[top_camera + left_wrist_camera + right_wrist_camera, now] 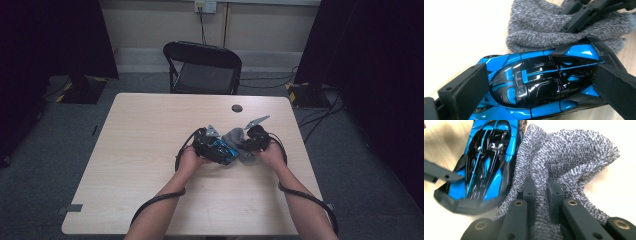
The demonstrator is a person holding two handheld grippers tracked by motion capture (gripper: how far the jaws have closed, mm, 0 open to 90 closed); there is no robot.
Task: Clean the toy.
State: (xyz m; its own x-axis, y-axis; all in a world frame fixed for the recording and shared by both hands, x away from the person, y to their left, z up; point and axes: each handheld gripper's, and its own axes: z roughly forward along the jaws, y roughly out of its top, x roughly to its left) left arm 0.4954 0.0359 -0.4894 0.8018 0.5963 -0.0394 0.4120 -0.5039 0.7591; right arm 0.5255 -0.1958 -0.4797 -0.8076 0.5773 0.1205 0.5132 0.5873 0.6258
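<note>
The left tongs are clamped on one toy car, a glossy blue and black model: in the left gripper view one black pad presses its nose end and the other its tail end, so the car lies lengthwise between them. The right tongs are pressed together on one grey knitted cloth, a fold of it pinched between the two narrow pads, the rest bunched and spreading away from them.

In the right gripper view the cloth lies against the car's side, touching it along one flank. In the left gripper view the cloth sits just past the car, with the right tongs biting into it from above.

Seen from the high view, both tongs meet a little right of the middle of the worktop, the left tongs with the car beside the right tongs and the cloth. Two hands and two forearms come in from the near edge, each trailing one black cable.

Bare worktop lies wide on the left, and a fair strip towards the far edge, where one small dark round cap sits. The right edge is nearer. Behind the far edge stands one black folding chair.
</note>
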